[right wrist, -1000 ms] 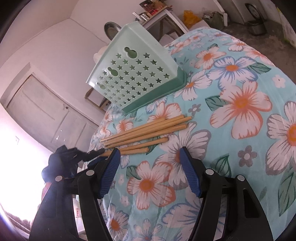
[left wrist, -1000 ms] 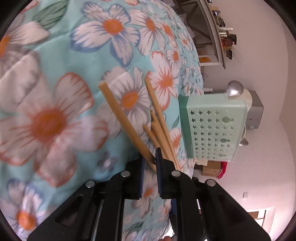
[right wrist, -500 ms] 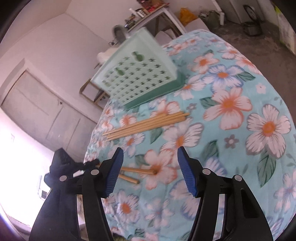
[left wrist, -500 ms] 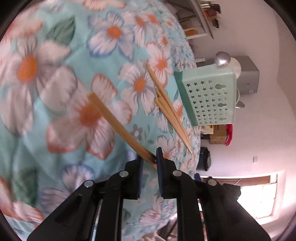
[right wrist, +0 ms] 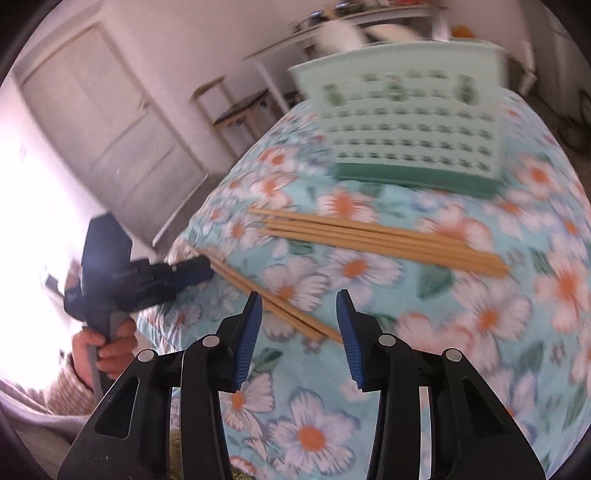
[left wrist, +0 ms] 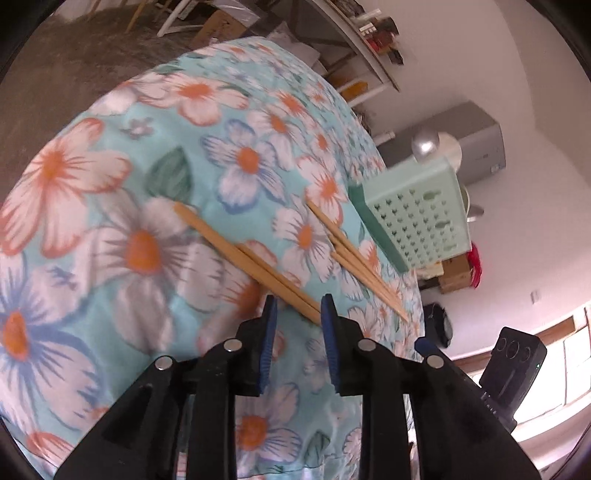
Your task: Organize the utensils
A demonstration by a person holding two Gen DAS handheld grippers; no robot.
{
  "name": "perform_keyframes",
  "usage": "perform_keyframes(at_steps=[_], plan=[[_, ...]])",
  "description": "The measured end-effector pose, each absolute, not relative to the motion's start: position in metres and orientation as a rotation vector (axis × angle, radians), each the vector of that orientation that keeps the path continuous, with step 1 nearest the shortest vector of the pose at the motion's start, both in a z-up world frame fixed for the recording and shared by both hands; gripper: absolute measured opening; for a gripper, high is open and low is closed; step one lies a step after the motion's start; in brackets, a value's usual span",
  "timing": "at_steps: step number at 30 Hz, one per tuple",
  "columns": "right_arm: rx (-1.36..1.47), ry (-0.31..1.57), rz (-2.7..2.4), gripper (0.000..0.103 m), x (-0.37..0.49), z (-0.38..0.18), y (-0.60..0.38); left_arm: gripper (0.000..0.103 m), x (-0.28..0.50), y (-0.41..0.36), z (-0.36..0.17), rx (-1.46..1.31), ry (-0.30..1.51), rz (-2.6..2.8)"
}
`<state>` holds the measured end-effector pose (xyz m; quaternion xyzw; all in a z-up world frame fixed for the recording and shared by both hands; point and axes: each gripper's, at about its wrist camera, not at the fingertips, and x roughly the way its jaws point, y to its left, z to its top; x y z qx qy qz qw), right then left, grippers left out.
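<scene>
Two wooden chopsticks (left wrist: 251,258) lie side by side on the floral cloth, their near ends between the tips of my left gripper (left wrist: 295,308), which is open. Several more chopsticks (left wrist: 354,258) lie in a bundle further off, next to a mint green perforated basket (left wrist: 417,218). In the right wrist view the pair (right wrist: 273,299) runs diagonally just in front of my open, empty right gripper (right wrist: 299,306). The bundle (right wrist: 376,238) lies beyond it, in front of the basket (right wrist: 410,122). The left gripper (right wrist: 184,269) shows at the left, at the pair's far end.
The floral cloth (left wrist: 110,229) covers a rounded table that drops off to bare floor (left wrist: 55,66). Shelves (left wrist: 369,33) and a grey appliance (left wrist: 476,147) stand behind. In the right wrist view a door (right wrist: 99,107) and a small rack (right wrist: 236,103) stand beyond the table.
My left gripper has opened and let go of the chopstick, which now lies on the cloth beside a second one. My right gripper has swung over towards this pair.
</scene>
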<state>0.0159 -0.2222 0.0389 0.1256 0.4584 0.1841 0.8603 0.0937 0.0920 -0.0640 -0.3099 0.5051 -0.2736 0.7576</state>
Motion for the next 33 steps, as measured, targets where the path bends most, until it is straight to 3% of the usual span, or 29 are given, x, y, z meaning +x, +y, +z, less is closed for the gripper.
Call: perform_keyframes(at_steps=[10,12,14,18,21,23,33], plan=[[0.065,1.043,0.541,0.038,0.054,0.026,-0.165,0.023,0.098,0.119,-0.067,-0.763,1.068,-0.554],[0.014,1.062,0.552,0.035,0.059,0.019,-0.154,0.017,0.100,0.123,-0.069,-0.764,1.071,-0.531],[-0.020,1.086,0.535,0.025,0.063,0.011,-0.150,0.012,0.101,0.126,-0.073,-0.765,1.079,-0.515],[0.030,1.104,0.517,0.020,0.068,0.002,-0.157,0.001,0.099,0.126,-0.074,-0.724,1.057,-0.494],[0.063,1.099,0.473,0.016,0.076,0.003,-0.166,0.000,0.099,0.122,-0.075,-0.690,1.054,-0.491],[0.059,1.114,0.419,0.008,0.083,0.000,-0.171,0.000,0.100,0.121,-0.074,-0.677,1.053,-0.492],[0.046,1.089,0.557,0.016,0.080,0.018,-0.152,0.000,0.102,0.126,-0.074,-0.732,1.051,-0.517]])
